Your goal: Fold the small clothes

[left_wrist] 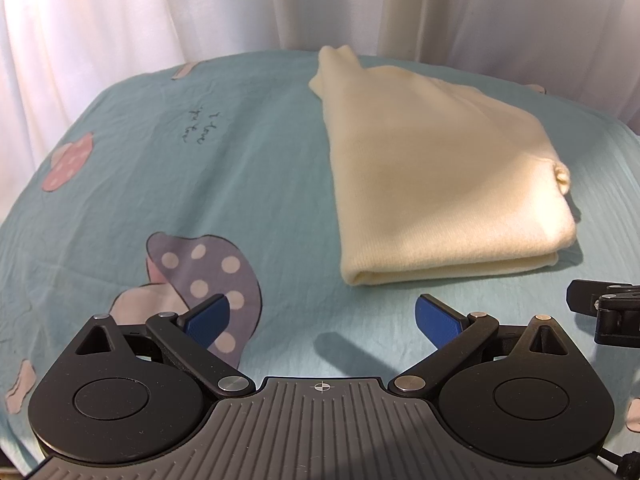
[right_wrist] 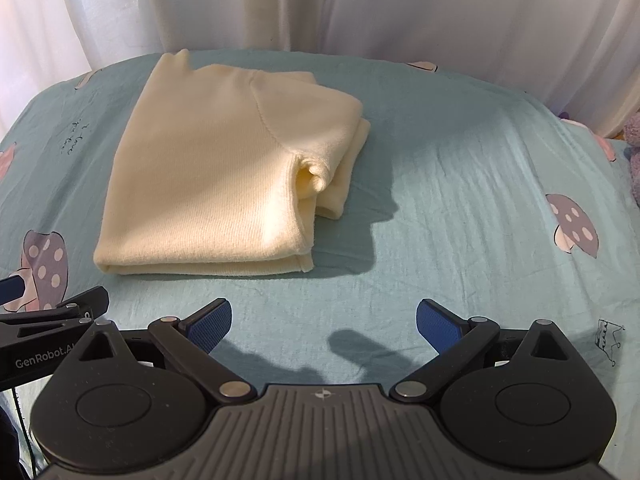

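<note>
A cream knitted garment (left_wrist: 432, 176) lies folded into a compact stack on the teal sheet; it also shows in the right wrist view (right_wrist: 224, 176), with its folded edge toward me and a sleeve tucked at its right side. My left gripper (left_wrist: 322, 320) is open and empty, hovering just short of the garment's near edge. My right gripper (right_wrist: 324, 322) is open and empty, in front of and right of the garment's near edge. The right gripper's body (left_wrist: 604, 316) shows at the left view's right edge.
The teal bed sheet (right_wrist: 460, 184) has mushroom prints (left_wrist: 208, 280) and small handwriting. White curtains (right_wrist: 320, 4) hang behind the far edge. A purple plush object (right_wrist: 632, 132) sits at the far right. The left gripper's body (right_wrist: 52, 320) shows at the right view's left edge.
</note>
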Tool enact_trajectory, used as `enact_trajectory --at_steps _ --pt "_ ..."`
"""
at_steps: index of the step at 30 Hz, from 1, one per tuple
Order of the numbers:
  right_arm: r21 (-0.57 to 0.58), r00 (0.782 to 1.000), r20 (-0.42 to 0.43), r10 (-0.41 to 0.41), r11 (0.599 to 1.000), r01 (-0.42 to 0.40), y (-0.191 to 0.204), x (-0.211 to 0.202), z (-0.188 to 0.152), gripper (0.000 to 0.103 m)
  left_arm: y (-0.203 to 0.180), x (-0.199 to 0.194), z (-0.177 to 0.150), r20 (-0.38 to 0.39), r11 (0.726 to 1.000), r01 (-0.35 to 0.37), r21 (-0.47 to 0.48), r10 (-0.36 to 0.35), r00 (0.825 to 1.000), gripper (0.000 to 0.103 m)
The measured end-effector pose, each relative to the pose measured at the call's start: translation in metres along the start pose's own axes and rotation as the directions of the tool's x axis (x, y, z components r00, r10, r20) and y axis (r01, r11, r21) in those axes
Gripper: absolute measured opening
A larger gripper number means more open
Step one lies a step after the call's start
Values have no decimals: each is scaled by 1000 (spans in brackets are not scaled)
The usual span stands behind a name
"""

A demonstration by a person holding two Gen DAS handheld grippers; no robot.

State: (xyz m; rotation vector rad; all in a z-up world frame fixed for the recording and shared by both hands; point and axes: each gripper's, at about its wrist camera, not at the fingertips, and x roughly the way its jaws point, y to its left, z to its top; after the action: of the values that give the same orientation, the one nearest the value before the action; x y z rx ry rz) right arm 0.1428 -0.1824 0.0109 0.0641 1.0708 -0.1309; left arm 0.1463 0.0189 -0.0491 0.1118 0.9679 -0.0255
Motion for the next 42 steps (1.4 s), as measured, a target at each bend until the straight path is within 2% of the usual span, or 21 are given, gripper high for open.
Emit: enact_trajectory --at_steps 42 --pt "-23 1000 0 -11 1000 11 -1 -2 4 99 1 2 -1 -7 1000 15 -4 -15 1000 102"
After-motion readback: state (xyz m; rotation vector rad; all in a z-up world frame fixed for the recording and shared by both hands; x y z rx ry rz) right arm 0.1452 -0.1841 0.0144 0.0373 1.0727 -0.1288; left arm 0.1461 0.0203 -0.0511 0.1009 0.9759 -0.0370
